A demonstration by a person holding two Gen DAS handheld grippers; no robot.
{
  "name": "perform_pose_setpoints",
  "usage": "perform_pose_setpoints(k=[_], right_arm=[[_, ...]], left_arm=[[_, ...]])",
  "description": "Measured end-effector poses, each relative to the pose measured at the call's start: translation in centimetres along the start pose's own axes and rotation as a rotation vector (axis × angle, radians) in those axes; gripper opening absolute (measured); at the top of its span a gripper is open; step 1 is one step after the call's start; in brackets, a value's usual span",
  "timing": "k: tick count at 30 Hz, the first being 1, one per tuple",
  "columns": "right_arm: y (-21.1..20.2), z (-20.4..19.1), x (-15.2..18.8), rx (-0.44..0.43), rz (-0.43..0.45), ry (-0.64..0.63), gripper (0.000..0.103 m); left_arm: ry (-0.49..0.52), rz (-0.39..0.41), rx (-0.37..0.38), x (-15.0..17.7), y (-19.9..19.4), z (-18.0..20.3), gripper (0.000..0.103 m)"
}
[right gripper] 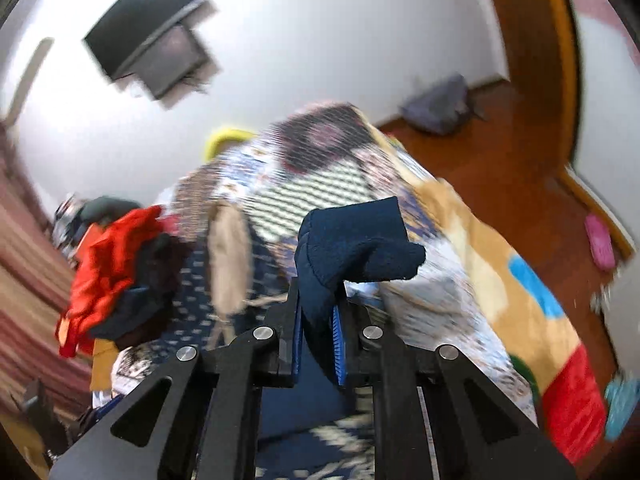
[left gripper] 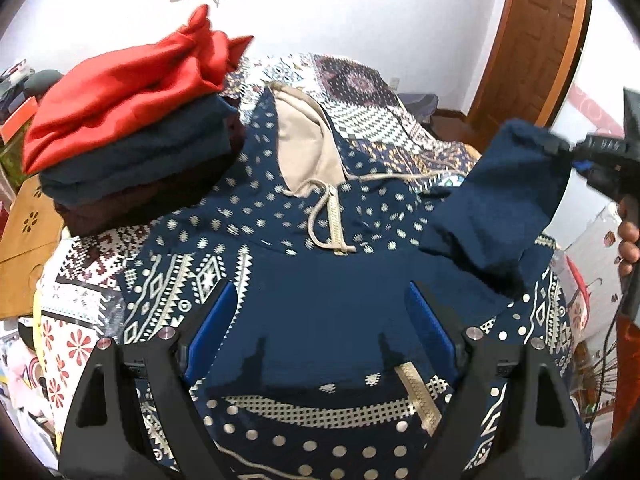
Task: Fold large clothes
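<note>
A navy hooded top point(left gripper: 320, 272) with cream geometric print lies spread on the bed, its beige-lined hood point(left gripper: 304, 148) pointing away and its zip and drawstring in the middle. My left gripper point(left gripper: 322, 324) hovers open over the plain navy chest area, blue pads wide apart with nothing pinched. My right gripper point(right gripper: 318, 316) is shut on the navy sleeve point(right gripper: 360, 240), whose cuff sticks up past the fingers. In the left wrist view that sleeve point(left gripper: 500, 200) is lifted off the bed at the right, held by the right gripper point(left gripper: 568, 152).
A stack of folded clothes point(left gripper: 132, 128), red on top, sits on the bed at the left, close to the hood. The patterned bedspread point(left gripper: 360, 92) stretches beyond. A wooden door point(left gripper: 532, 40) stands at the right, a cardboard box point(left gripper: 24, 240) at the left, and a person's hand point(left gripper: 628, 240) shows at the right edge.
</note>
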State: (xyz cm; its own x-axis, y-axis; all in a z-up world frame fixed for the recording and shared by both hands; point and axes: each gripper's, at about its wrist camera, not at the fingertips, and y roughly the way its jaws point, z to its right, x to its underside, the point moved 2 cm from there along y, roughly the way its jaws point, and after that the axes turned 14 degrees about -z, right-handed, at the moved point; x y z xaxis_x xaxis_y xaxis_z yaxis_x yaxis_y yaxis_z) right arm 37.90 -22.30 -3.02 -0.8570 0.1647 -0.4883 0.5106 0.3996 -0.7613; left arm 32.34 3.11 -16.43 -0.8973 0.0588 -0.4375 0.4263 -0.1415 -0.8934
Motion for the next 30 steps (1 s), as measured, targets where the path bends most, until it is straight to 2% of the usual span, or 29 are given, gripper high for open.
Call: perform_pose_setpoints(k=[3, 7, 13, 16, 19, 22, 27, 29, 30], right_arm=[[-0.2, -4.4, 0.0, -0.061, -0.004, -0.084, 0.011], [0.7, -10.5, 0.9, -0.096, -0.028, -0.204, 0.011], [5.9, -17.1, 5.0, -0.125, -0.163, -0.353, 0.011], [9.1, -18.3, 7.5, -0.127, -0.261, -0.397, 0.011], [13.2, -19.0, 10.8, -0.126, -0.395, -0.436, 0.011], [16.2, -19.4, 13.5, -0.098, -0.502, -0.463, 0.011], [18.5, -19.3, 16.3, -0.081, -0.644, -0.467, 0.015], [18.5, -19.4, 17.2, -0.083, -0.702, -0.482, 0.031], [18.2, -19.5, 17.5, -0.089, -0.711, -0.493, 0.034]], left_arm=[[-0.023, 0.028, 0.003, 0.3, -1.1, -1.2, 0.085], [-0.069, 0.065, 0.007, 0.9, -2.7, -3.4, 0.085], [-0.132, 0.103, -0.011, 2.9, -4.6, -7.2, 0.088], [-0.168, 0.1, -0.032, 4.2, -5.0, -9.3, 0.088], [-0.204, 0.085, -0.049, 5.7, -5.1, -11.2, 0.088], [-0.237, 0.067, -0.064, 7.0, -5.0, -12.8, 0.088], [-0.284, 0.036, -0.068, 8.6, -4.4, -14.2, 0.088], [-0.294, 0.024, -0.063, 8.9, -4.1, -14.5, 0.088], [-0.296, 0.019, -0.058, 9.0, -3.9, -14.5, 0.088]])
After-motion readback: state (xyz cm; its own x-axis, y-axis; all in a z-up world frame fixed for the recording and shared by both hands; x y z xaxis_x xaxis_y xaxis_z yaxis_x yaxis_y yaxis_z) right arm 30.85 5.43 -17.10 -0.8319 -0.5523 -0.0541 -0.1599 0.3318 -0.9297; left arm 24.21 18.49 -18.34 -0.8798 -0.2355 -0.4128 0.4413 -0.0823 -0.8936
